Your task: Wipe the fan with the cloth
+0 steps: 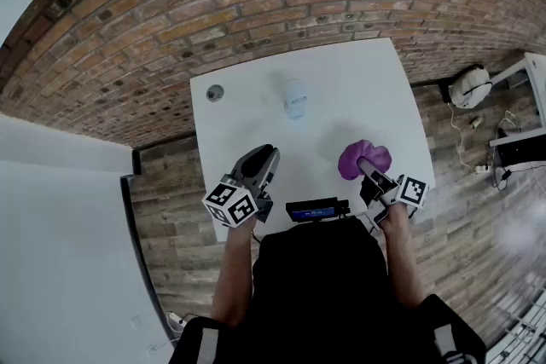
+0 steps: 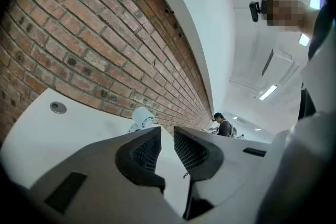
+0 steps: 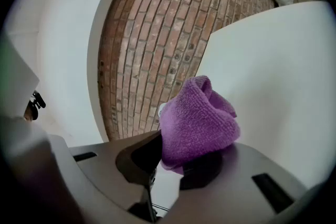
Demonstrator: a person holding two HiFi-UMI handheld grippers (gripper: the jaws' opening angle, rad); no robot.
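A small white fan [image 1: 295, 98] stands near the far side of the white table [image 1: 358, 89]; in the left gripper view the fan [image 2: 142, 118] shows just beyond the jaws. My left gripper [image 1: 265, 155] hovers over the table's near left part, well short of the fan. In its own view the left gripper [image 2: 167, 136] has a narrow gap between its jaws and nothing in it. My right gripper [image 1: 368, 171] is shut on a bunched purple cloth [image 1: 364, 158] above the table's near right part. That cloth [image 3: 199, 118] bulges out of the right gripper [image 3: 181, 152] and hides one pad.
A round grey disc [image 1: 215, 93] sits at the table's far left corner, also seen as a disc [image 2: 58, 107] from the left gripper. A dark device [image 1: 316, 209] lies at the table's near edge. A white appliance [image 1: 469, 87] rests on the floor at the right.
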